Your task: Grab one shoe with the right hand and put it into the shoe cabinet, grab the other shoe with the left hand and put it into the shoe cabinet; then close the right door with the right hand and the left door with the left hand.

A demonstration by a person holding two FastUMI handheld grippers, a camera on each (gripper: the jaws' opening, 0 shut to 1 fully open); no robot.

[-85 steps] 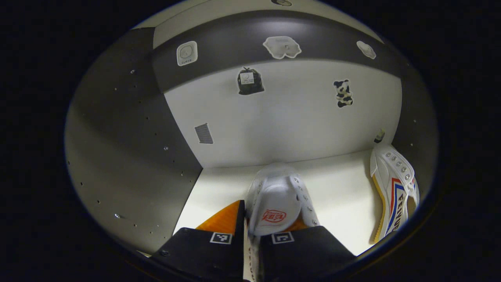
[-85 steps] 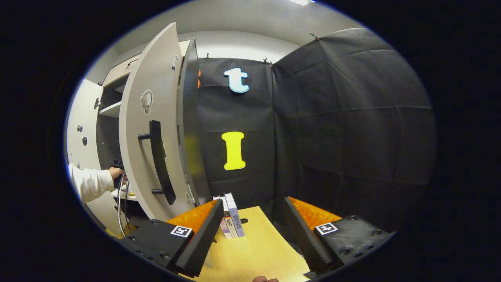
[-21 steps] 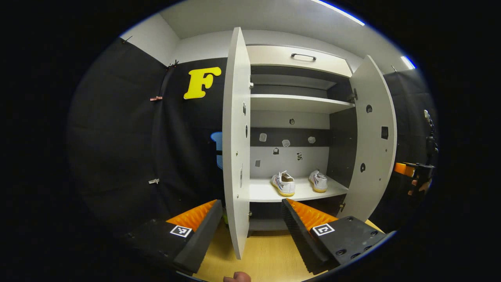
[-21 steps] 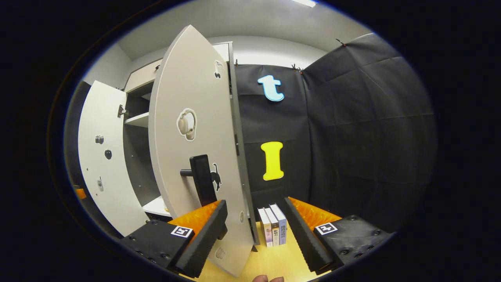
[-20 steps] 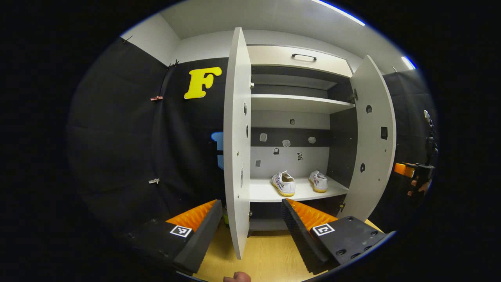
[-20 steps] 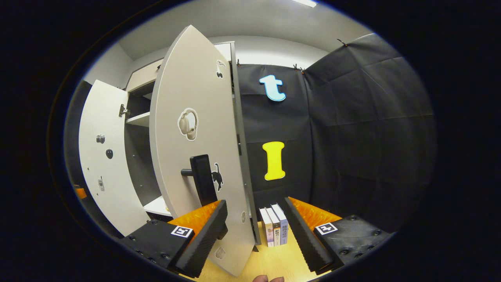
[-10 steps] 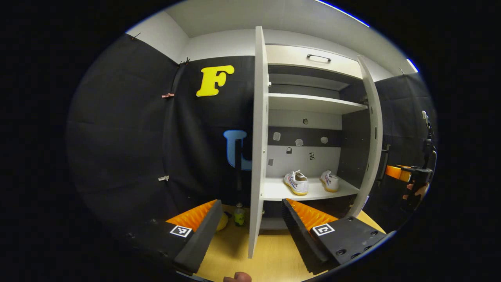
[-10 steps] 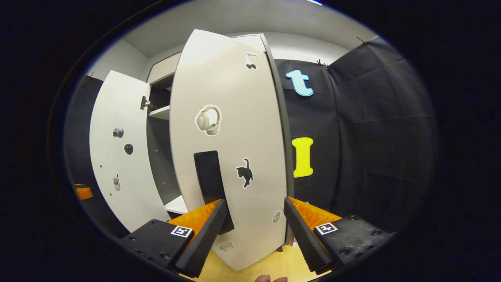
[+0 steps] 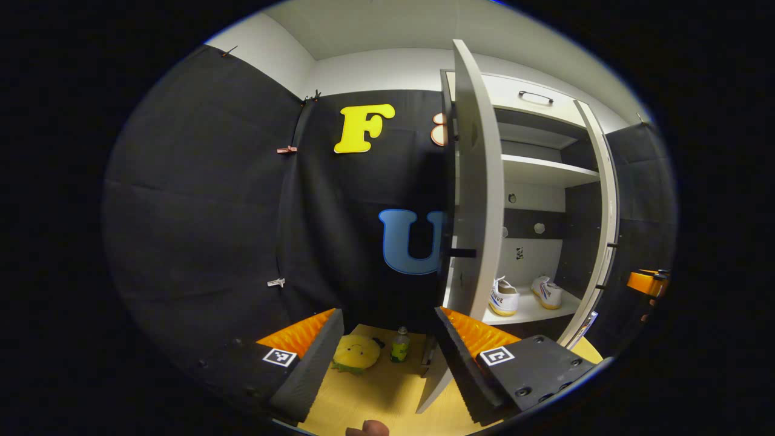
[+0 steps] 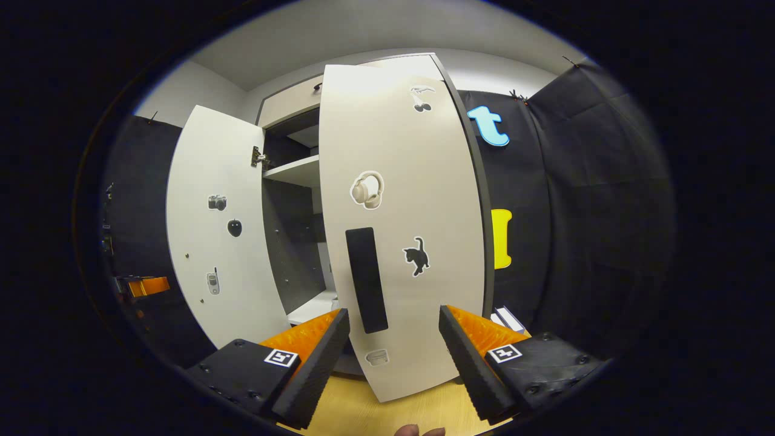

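Observation:
Two white shoes stand side by side on the cabinet's lower shelf, the left shoe and the right shoe. My left gripper is open and holds nothing, back from the cabinet and just left of the left door, which I see nearly edge-on with its handle. My right gripper is open in front of the right door; the door's black handle hangs just above the gap between the fingers. The left door stands wide open. Whether any finger touches a door I cannot tell.
A yellow plush toy and a small bottle sit on the wooden surface left of the cabinet. Books stand to the right of it. The other gripper shows as an orange part at far right and far left.
The left gripper let go of its shoe and drew back out of the cabinet, then turned left. The right door has swung partway shut and now faces the right gripper.

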